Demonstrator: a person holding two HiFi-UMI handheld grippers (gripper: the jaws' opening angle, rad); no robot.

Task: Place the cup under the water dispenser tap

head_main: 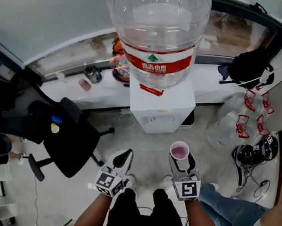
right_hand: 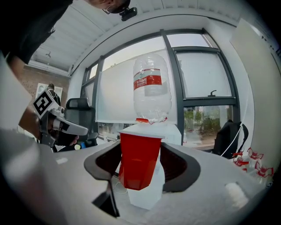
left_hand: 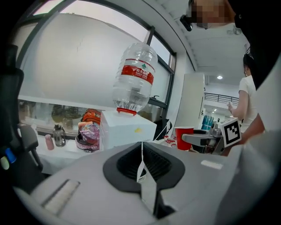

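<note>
Right gripper (head_main: pixel 180 162) pinches the upright red plastic cup (right_hand: pixel 138 160) between its jaws, the boxy white water dispenser (head_main: pixel 161 107) lying dead ahead and nearer this hand, while the left gripper (left_hand: pixel 141 166) hangs alongside, jaws pressed together, empty.

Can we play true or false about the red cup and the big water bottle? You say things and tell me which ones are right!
1. The right gripper holds a red cup. True.
2. The cup lies on its side. False: it is upright, with its open mouth facing up.
3. The left gripper holds a cup too. False: its jaws are together with nothing between them.
4. A big clear bottle sits upside down on the white water dispenser. True.
5. The cup is standing under the tap. False: it is held in the air in front of the dispenser, apart from it.
</note>
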